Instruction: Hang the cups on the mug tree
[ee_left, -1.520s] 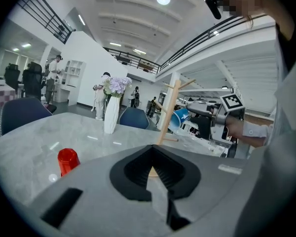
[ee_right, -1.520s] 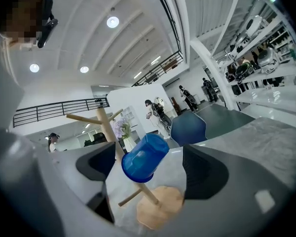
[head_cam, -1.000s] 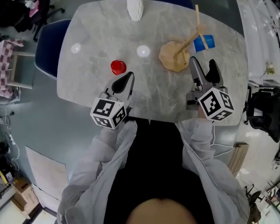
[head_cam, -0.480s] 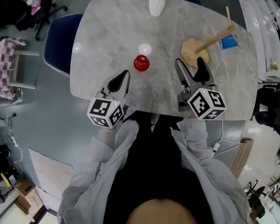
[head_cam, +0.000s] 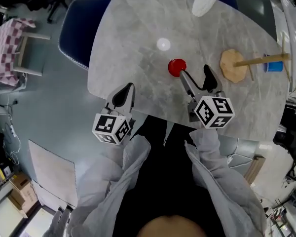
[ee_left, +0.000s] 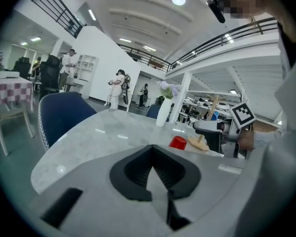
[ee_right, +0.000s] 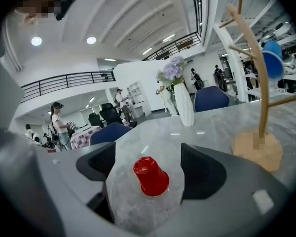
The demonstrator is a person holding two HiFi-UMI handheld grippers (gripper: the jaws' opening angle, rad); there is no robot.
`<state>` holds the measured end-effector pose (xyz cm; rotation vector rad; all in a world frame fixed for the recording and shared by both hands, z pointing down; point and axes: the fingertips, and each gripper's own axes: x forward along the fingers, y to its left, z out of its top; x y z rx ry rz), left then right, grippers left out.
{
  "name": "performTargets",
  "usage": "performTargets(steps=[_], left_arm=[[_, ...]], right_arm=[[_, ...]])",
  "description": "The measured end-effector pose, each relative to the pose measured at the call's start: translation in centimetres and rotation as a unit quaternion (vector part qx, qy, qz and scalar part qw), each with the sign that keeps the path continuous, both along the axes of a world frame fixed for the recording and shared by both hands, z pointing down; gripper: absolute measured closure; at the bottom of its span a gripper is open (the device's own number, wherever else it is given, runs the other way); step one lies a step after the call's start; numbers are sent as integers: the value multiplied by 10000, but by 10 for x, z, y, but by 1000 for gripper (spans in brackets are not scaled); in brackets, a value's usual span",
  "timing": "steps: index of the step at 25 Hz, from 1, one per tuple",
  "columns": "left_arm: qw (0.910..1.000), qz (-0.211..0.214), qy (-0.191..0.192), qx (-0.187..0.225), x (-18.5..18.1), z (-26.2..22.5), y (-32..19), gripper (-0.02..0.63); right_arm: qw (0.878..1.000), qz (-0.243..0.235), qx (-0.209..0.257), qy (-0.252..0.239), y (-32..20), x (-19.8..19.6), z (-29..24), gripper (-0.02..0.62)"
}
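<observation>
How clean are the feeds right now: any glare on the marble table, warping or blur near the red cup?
Head view: sharp, one round glare spot on the grey marble tabletop near the small red upside-down cup. Right gripper view: fisheye bending, dark corners, cup crisp. Left gripper view: same vignette, cup small and distant but readable.

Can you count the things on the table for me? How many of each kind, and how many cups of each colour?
Red cup: 1
Blue cup, hanging on the tree: 1
Mug tree: 1
Vase with flowers: 1
Total: 4
</observation>
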<state>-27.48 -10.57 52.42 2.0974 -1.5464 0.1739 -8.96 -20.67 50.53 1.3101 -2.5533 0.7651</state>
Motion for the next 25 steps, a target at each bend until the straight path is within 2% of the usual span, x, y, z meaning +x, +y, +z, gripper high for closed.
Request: performTargets(steps=[5,9,11,14,15,18,25], left_arm=[[9992,-351,107,-175,-31,22,12,606],[9978,-560,187,-316,-45,37,20,606],[9969,-640,223,-386,-50,42,26,606],[9959,-725,293,-446,-52,50,31,606],[9957,-742,318,-452,-51,52,32,606],[9955,-754,348,-455,-51,54,32,606],[9971,-632,320,-265,-48,41,28,606]], right_arm=[[9971,-385,7,653,-6,-33,35,184],[9911,-577,62,1202,-9,-43,54,256],[9882,-664,16,1378,-9,-48,62,269],[9839,-694,44,1645,-9,-50,71,344],[9827,-703,74,1712,-9,-50,72,345],[9813,-730,101,1777,-9,-52,73,350],[9855,-614,141,1574,-1,-48,57,351]])
